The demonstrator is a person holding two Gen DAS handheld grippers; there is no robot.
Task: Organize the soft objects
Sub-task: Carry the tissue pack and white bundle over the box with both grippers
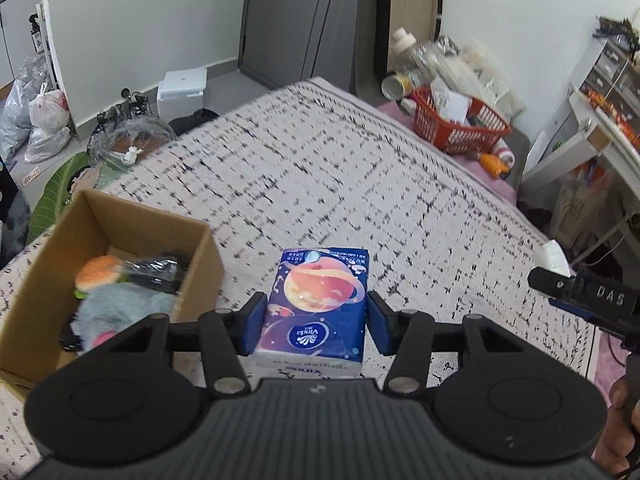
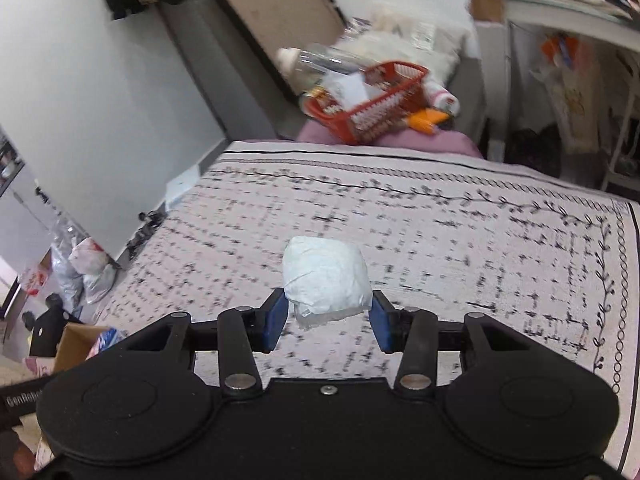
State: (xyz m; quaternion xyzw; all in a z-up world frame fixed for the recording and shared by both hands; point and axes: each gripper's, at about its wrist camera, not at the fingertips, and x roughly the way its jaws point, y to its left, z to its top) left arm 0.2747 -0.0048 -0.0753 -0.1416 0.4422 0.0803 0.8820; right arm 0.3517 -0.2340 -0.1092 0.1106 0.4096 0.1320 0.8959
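In the left wrist view my left gripper (image 1: 317,326) is shut on a blue tissue pack (image 1: 318,306) with a planet print, held above the patterned bedspread (image 1: 340,168). A cardboard box (image 1: 52,280) to its left holds a burger toy (image 1: 100,274), a grey plush (image 1: 120,308) and a dark wrapped item. My right gripper shows at the right edge (image 1: 560,284). In the right wrist view my right gripper (image 2: 329,320) is shut on a white soft packet (image 2: 325,276), held over the bedspread (image 2: 460,240). The box corner shows at the lower left (image 2: 74,344).
A red basket (image 1: 460,124) full of bottles and papers sits at the bed's far end, also in the right wrist view (image 2: 376,104). An orange toy (image 1: 494,164) lies beside it. Bags and a white box stand on the floor to the left. A white shelf stands right.
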